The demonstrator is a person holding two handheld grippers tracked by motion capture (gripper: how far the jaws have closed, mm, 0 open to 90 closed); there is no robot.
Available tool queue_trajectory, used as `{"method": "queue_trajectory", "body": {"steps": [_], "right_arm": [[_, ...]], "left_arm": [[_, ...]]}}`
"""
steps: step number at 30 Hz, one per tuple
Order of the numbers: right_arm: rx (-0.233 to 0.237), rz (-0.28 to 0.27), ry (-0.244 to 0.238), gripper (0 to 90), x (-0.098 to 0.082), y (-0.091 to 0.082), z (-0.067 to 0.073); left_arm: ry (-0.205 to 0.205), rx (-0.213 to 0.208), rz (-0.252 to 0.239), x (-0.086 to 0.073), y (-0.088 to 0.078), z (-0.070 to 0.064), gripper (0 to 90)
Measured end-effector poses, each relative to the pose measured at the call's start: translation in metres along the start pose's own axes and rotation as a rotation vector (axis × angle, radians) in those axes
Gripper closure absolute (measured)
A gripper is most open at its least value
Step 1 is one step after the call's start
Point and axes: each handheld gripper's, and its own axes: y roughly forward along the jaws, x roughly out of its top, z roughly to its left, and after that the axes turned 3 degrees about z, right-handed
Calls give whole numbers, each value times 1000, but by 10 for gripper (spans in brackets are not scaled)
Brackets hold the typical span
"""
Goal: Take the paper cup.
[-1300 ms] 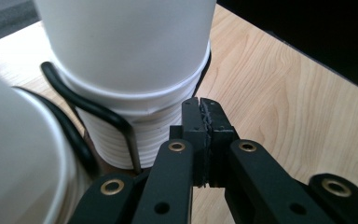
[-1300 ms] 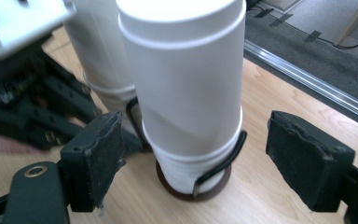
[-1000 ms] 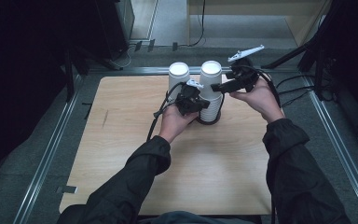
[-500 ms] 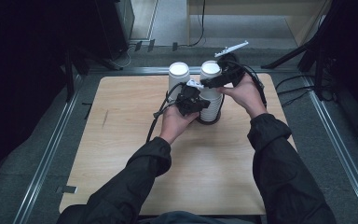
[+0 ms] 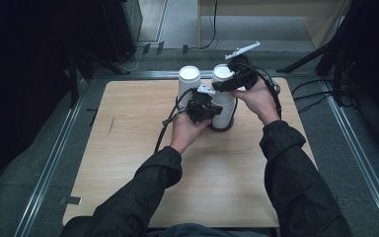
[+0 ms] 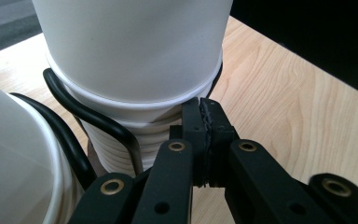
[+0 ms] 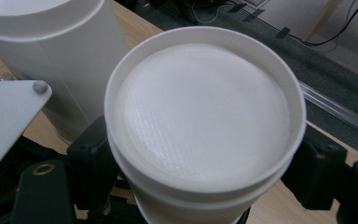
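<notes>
Jaws of the left gripper (image 6: 204, 140) pinch shut on a low rim of the white nested paper-cup stack (image 5: 223, 106) on the wooden bench (image 5: 128, 148), steadying it while the right gripper (image 7: 200, 186), just closing, straddles the top white cup (image 7: 205, 126) to lift it.

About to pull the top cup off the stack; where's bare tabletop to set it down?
Bare wood lies left of the left cup stack and along the near table edge, between the sleeves. Crowded: the right cup stack, both grippers there.
</notes>
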Motion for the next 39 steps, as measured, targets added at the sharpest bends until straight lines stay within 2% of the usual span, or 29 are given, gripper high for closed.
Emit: {"method": "queue_trajectory", "body": {"steps": [8,17,23,28,34,35,39], "right_arm": [[-16,24,-24,241,6,-5,4],[-25,27,10,248,8,-6,4],[-32,29,2,252,10,-7,4],[-39,15,18,256,11,-8,4],[-29,35,-20,258,13,-10,4],[-17,32,-21,258,13,-10,2],[-12,33,-24,257,13,-10,1]], "left_arm": [[5,3,5,-1,1,-1,896],[7,15,11,-2,2,-1,898],[-4,16,10,-1,2,0,897],[-10,14,9,-1,2,1,898],[-8,28,8,-1,1,1,898],[-18,28,10,-1,1,1,898],[-12,30,10,-1,1,1,898]]}}
